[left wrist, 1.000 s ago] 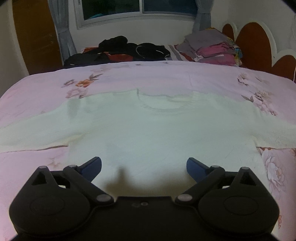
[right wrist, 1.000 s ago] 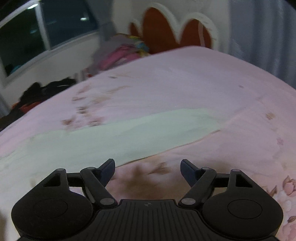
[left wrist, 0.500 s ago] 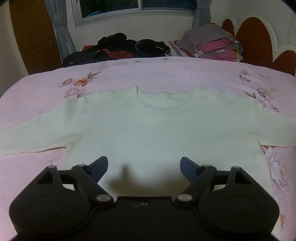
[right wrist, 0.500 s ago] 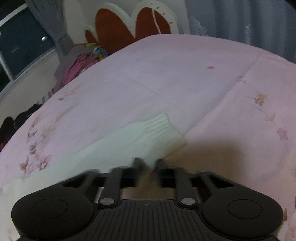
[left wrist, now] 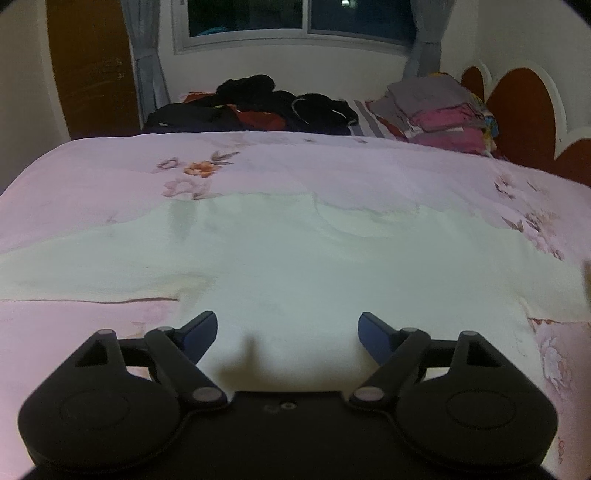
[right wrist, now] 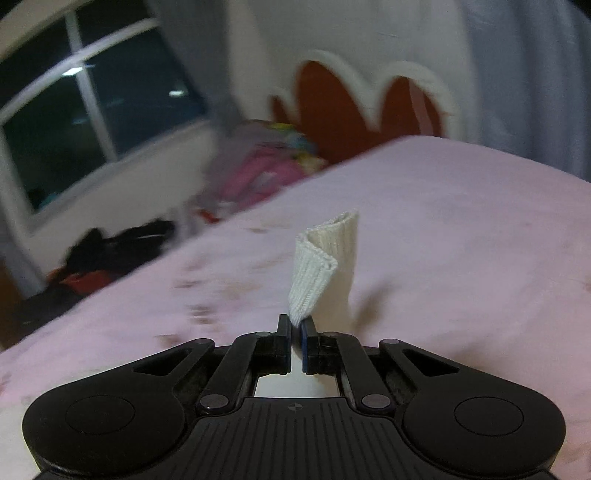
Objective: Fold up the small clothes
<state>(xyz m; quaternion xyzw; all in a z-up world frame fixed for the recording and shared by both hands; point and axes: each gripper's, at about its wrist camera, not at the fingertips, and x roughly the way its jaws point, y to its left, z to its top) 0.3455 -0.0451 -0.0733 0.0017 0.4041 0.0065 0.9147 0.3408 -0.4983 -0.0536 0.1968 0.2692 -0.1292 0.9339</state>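
Observation:
A cream knitted sweater lies flat on the pink bed, neck away from me, sleeves spread to both sides. My left gripper hovers open above its lower body, nothing between the fingers. In the right wrist view my right gripper is shut on the ribbed cuff of the sweater's sleeve, which stands up folded above the jaws, lifted off the sheet.
The pink floral bedsheet covers the bed. Dark clothes are heaped at the far edge, and a stack of folded clothes sits far right by the red-and-white headboard. A window is behind.
My right gripper closed on the sleeve cuff and lifted it off the bed. My left gripper narrowed slightly and shifted a little over the sweater's body.

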